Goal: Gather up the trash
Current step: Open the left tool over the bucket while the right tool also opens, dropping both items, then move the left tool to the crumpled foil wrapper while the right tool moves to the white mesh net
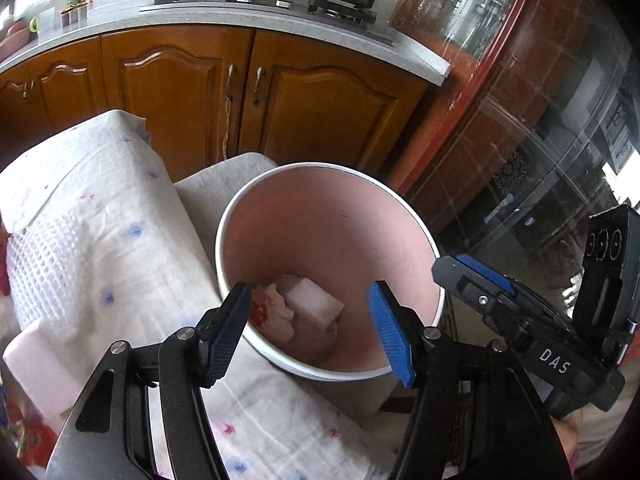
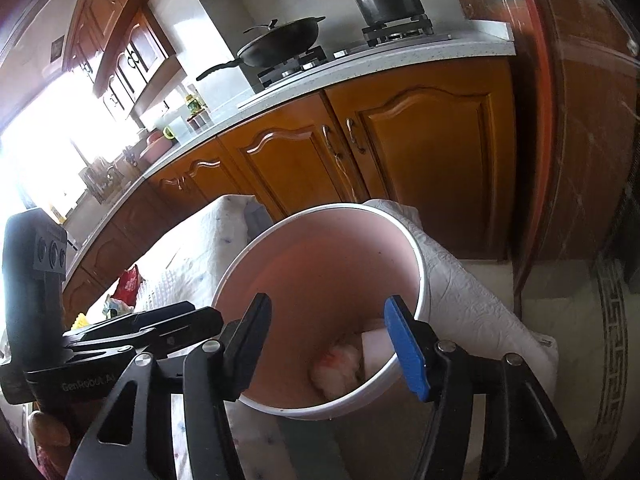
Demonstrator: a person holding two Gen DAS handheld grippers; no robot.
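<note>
- Trash: white block [image 1: 316, 304] lies in pink bucket [image 1: 328, 216] bottom, long axis running 10-to-4 o'clock; crumpled tissue [image 1: 276, 312] touches it at 9 o'clock.
- Left gripper [image 1: 310, 330]: jaws parted, nothing between them.
- Right gripper [image 2: 328, 344]: jaws parted, likewise unladen.

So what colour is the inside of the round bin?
Pale pink inside the round bin, with a white rim; clearest in the left wrist view.

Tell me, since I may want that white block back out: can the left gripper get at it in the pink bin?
Probably yes. The left gripper is open, nothing between its fingers, right over the pink bin. The white block lies uncovered at the bottom beside crumpled trash; only the bin's depth stands between.
</note>
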